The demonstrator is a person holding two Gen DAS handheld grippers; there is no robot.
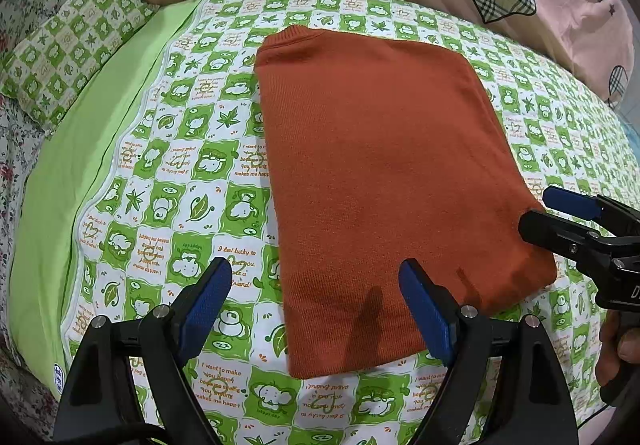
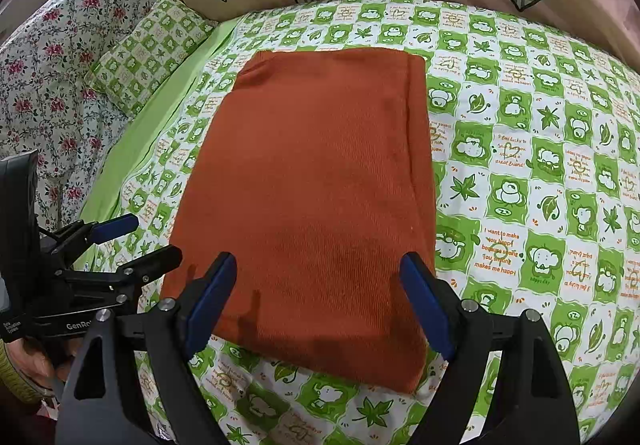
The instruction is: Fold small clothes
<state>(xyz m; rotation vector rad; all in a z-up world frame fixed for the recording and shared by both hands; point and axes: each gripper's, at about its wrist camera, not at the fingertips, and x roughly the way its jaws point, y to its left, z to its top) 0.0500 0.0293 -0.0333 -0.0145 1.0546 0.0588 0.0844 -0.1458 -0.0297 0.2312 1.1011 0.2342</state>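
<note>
Beyond both spread jaws, folded orange garment (image 1: 384,181) lies flat

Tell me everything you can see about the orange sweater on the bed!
The sweater is rusty orange and looks like soft ribbed knit. It is folded into a neat rectangle, no sleeves showing, with a ribbed band at its far end. It lies flat on the green-and-white cartoon sheet. Both tongs, left and right, are open above its near edge and hold nothing; their shadows fall on it. In the left view, the right tongs' finger seems to reach its right edge; contact is unclear.
</note>
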